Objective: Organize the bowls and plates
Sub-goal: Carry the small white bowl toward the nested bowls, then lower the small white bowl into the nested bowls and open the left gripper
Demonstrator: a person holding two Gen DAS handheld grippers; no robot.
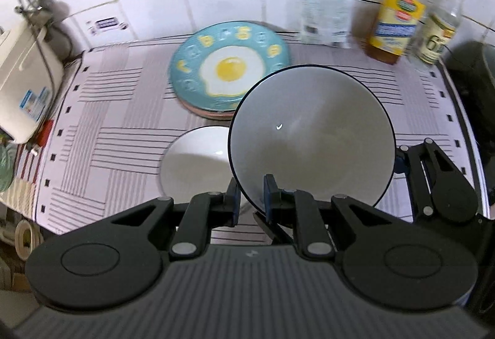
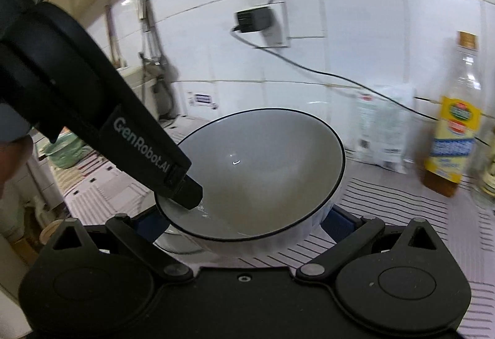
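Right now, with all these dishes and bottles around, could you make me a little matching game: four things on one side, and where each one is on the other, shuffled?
Things:
1. grey bowl
2. egg plate
3. white bowl
4. oil bottle

Places:
A. on top of a stack of plates on the mat
B. standing by the tiled wall
C. rim pinched by the left gripper, lifted off the mat
D. on the mat, below and beside the lifted bowl

Pairs: 1-C, 2-A, 3-D, 4-B
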